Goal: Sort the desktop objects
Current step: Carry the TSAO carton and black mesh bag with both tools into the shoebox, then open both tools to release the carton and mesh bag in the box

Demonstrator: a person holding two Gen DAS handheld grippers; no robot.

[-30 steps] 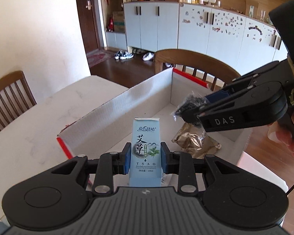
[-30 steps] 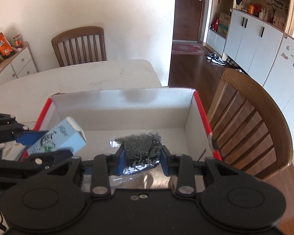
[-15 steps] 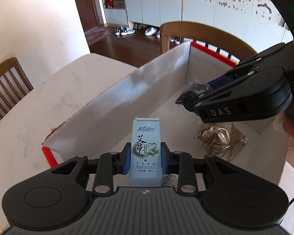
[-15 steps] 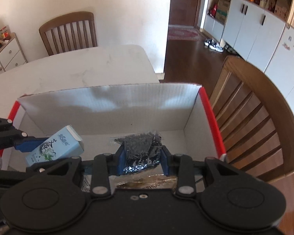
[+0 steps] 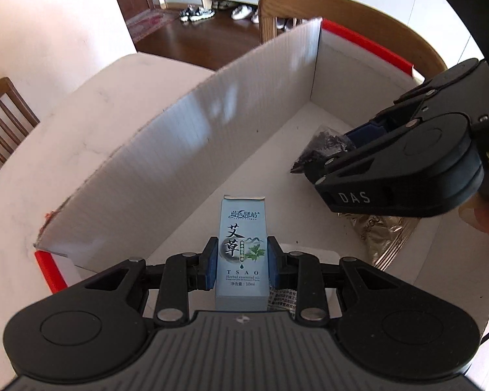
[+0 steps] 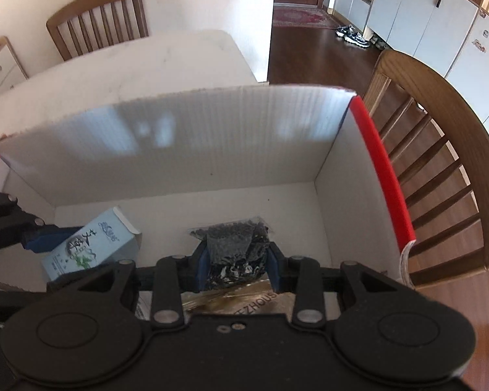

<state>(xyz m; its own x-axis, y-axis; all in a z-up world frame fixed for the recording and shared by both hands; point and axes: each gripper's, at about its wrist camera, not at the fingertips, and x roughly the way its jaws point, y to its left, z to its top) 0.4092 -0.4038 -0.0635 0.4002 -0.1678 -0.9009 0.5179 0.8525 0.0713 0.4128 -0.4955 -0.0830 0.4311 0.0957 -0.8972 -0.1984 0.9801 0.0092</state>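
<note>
White tabletop (image 5: 91, 123) beneath a red-trimmed box (image 5: 185, 163): a pale blue carton (image 5: 241, 247) is clamped in the left gripper (image 5: 241, 260), a dark packet (image 6: 236, 247) in the right gripper (image 6: 238, 265), both held inside the box, beside a gold pouch (image 5: 379, 233). Release is judged next.

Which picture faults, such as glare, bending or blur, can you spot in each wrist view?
Left wrist view: fisheye bending curves the white box wall, and pale window glare lies on it; the essential oil carton reads sharp. Right wrist view: the same glare patches sit on the far wall, the red rim bows, and the dark tea packet looks soft.
</note>
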